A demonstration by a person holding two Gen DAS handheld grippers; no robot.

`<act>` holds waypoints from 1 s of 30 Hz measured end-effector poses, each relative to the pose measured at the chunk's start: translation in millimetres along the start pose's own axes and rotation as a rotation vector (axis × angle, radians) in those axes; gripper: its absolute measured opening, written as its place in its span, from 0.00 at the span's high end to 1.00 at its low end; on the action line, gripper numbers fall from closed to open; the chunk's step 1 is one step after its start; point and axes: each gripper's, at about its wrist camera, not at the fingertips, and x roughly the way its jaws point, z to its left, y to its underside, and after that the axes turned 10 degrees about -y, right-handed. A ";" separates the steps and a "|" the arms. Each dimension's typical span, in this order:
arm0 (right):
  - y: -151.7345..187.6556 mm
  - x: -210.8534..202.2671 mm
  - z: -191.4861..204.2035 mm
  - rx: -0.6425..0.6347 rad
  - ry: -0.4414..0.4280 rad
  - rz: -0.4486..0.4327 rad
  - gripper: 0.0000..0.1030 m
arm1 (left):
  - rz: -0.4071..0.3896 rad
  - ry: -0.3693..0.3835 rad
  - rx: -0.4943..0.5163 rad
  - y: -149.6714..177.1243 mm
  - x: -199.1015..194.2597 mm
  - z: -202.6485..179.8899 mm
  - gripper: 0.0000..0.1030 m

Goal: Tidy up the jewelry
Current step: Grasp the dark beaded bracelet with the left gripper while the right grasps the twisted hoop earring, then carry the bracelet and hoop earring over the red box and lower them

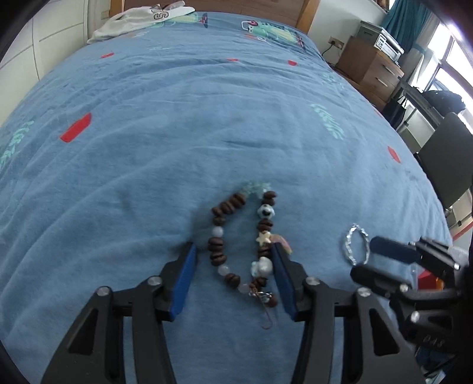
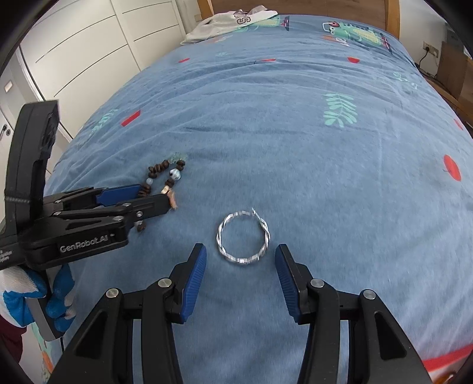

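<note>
A brown-beaded bracelet (image 1: 242, 239) and a twisted silver bangle (image 2: 244, 236) lie flat, apart, near the blue bed cover's (image 1: 177, 118) foot edge.

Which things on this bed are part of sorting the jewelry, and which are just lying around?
Job:
beaded bracelet
silver twisted bangle

Lying about:
white garment near the headboard
wooden drawers
dark chair

A home bedroom: a bed (image 2: 295, 133) with a blue printed cover and wooden headboard (image 1: 212, 6), white wardrobe doors (image 2: 97, 44) at one side, a wooden drawer unit (image 1: 369, 69), curtain (image 1: 409, 23) and window (image 1: 458, 62) at the other.
</note>
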 end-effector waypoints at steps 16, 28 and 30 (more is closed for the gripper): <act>14.4 -7.5 16.3 0.023 -0.043 -0.024 0.62 | -0.071 -0.074 -0.052 34.8 -43.7 31.7 0.84; 49.2 -98.3 55.1 -0.013 -0.052 -0.109 0.62 | -0.118 -0.118 -0.048 73.8 -135.5 23.4 0.84; 54.9 -116.2 57.6 -0.013 -0.045 -0.127 0.62 | -0.133 -0.120 -0.046 78.1 -152.6 18.4 0.84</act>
